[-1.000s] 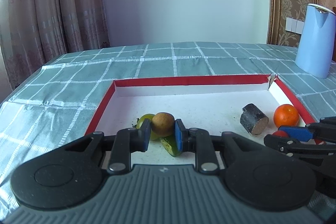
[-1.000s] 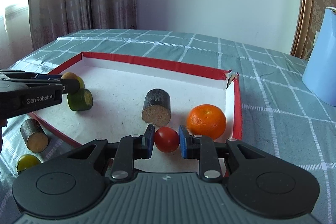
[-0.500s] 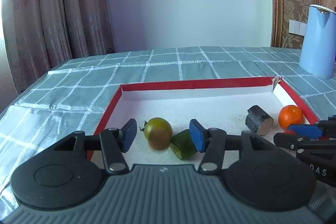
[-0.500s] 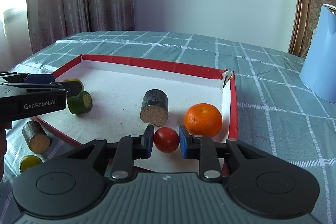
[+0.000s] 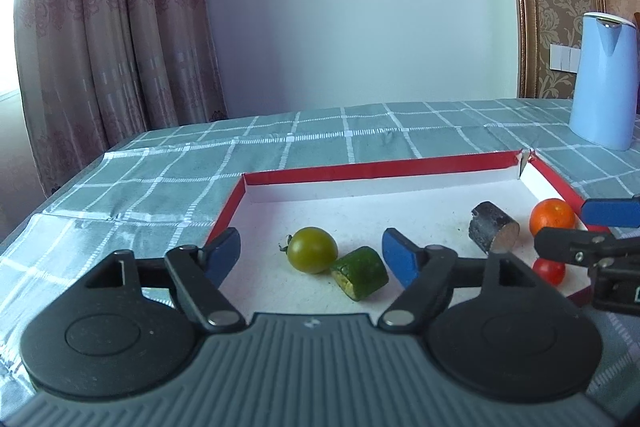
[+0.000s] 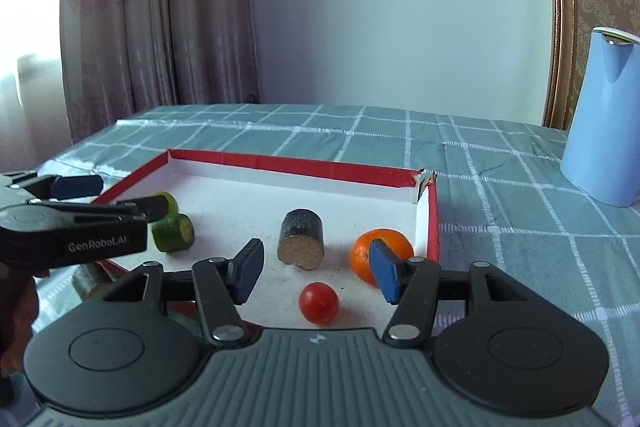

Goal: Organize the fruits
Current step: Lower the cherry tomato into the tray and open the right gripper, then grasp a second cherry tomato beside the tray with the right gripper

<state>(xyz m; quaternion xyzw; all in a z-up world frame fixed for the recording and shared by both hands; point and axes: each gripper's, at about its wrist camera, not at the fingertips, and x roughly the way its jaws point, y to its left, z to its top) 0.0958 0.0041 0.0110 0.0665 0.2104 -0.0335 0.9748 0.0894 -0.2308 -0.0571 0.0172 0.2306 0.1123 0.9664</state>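
Note:
A red-rimmed white tray (image 5: 360, 169) (image 6: 280, 163) lies on the checked tablecloth. In it lie a green tomato (image 5: 312, 249) (image 6: 168, 201), a green cucumber piece (image 5: 360, 278) (image 6: 173, 233), a dark cylinder piece (image 5: 494, 233) (image 6: 301, 239), an orange (image 5: 552, 217) (image 6: 362, 255) and a red cherry tomato (image 5: 550, 271) (image 6: 319, 303). My left gripper (image 5: 311, 259) is open and empty, its jaws wide on either side of the green tomato and cucumber piece. My right gripper (image 6: 316, 271) is open and empty above the red tomato.
A light blue kettle (image 5: 604, 83) (image 6: 604, 119) stands on the table at the back right. Another dark cylinder piece (image 6: 86, 277) lies outside the tray's left edge, partly hidden by the left gripper. Curtains hang behind the table's far left.
Both grippers have opened and pulled back and up. The left one let go of the green tomato, the right one let go of the red tomato; both fruits now lie in the tray.

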